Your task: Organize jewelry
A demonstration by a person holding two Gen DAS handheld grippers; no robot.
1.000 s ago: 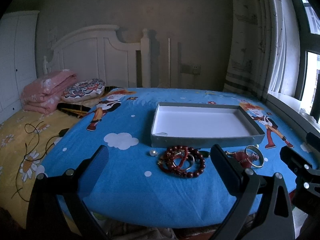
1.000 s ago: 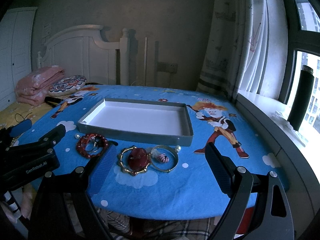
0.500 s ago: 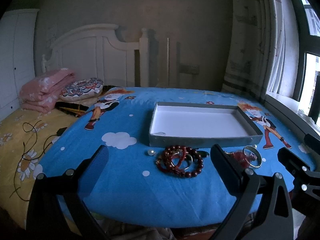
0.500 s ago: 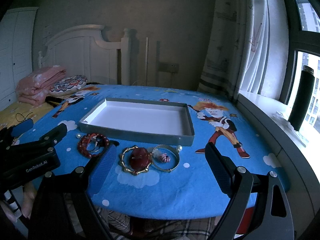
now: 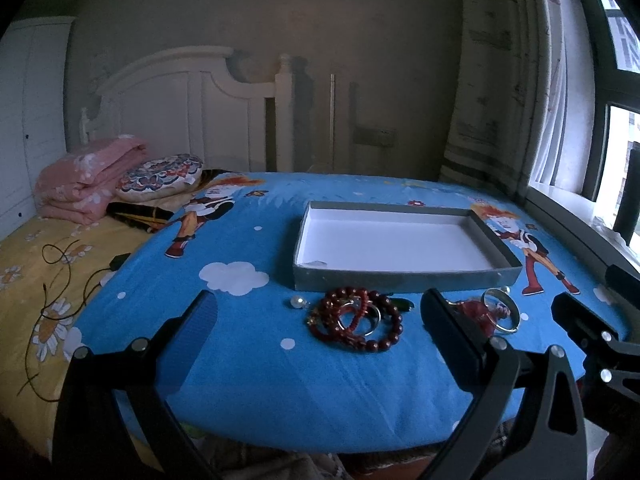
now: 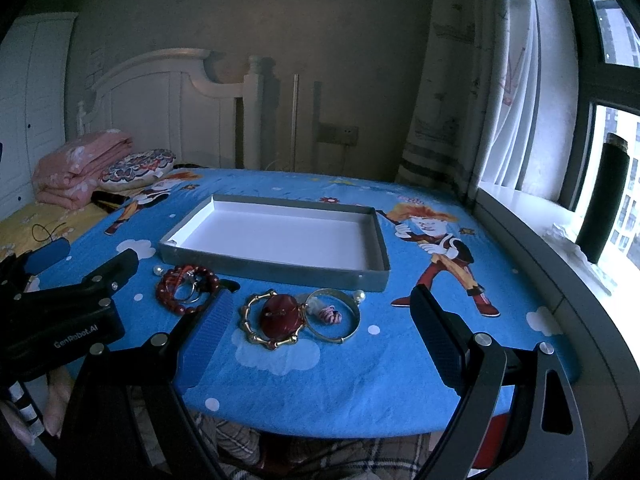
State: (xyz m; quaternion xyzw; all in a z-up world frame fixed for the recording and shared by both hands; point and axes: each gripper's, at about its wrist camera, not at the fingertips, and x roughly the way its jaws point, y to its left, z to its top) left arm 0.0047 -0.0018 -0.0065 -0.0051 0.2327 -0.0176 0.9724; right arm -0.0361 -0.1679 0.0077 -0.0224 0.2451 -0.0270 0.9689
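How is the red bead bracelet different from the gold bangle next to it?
The red bead bracelet is a string of round dark red beads looped in coils; the gold bangle is one stiff knobbly ring. Thin metal rings lie inside the bead bracelet, while a dark red stone piece sits inside the gold bangle. Both lie on the blue cloth, outside the grey tray.

Dim bedroom, white headboard, curtained window

Pink folded blanket beside patterned cushion; white headboard behind; curtain at window.
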